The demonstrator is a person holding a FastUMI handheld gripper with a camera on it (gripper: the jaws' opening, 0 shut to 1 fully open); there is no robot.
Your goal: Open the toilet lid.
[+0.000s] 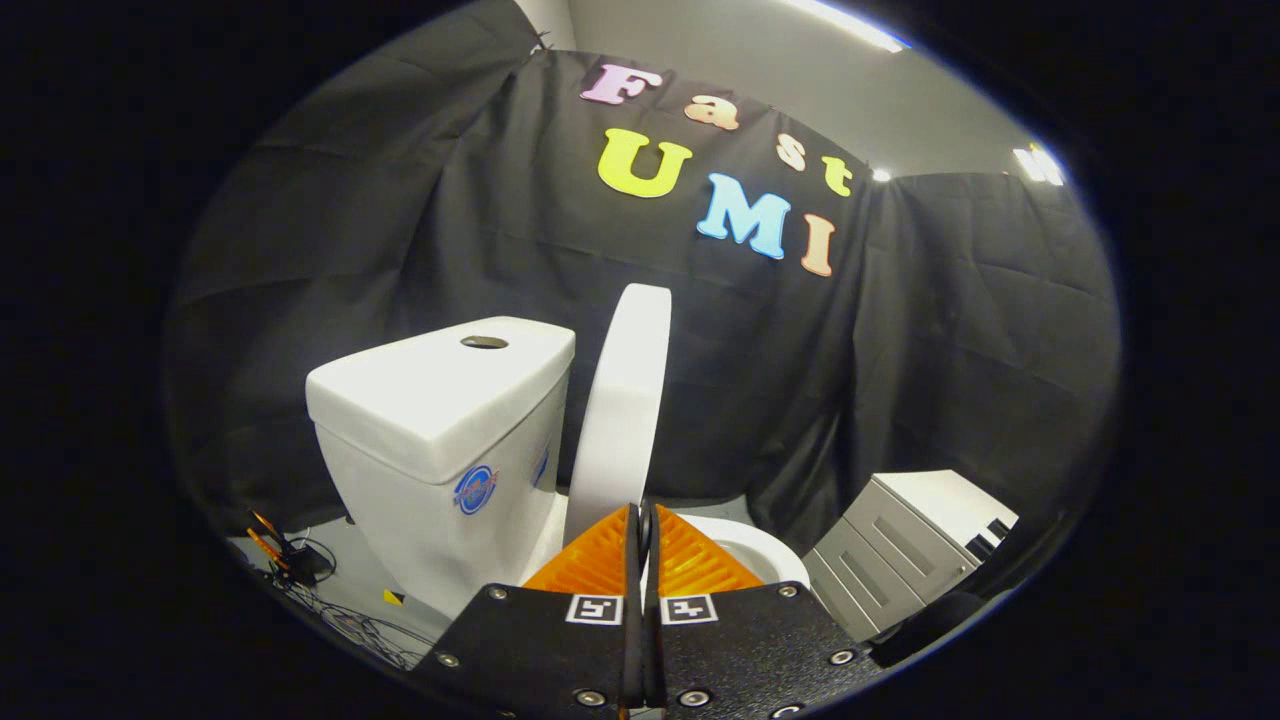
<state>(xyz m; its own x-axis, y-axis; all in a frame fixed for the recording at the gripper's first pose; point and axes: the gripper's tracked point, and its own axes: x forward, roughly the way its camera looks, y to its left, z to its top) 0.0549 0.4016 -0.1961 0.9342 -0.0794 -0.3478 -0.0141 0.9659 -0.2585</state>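
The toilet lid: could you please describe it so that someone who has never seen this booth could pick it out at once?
Find the white toilet tank with the round button on top. Right beside it stands the toilet lid, raised on edge and seen side-on as a tall, narrow white slab, rising just beyond the gripper, whose jaws are closed with only a thin slit between them. Unlike the boxy tank and the low bowl, it is thin, upright and round-topped.

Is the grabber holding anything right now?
It looks like nothing: the gripper has its fingers closed together, just in front of the raised toilet lid, whose lower edge they hide.
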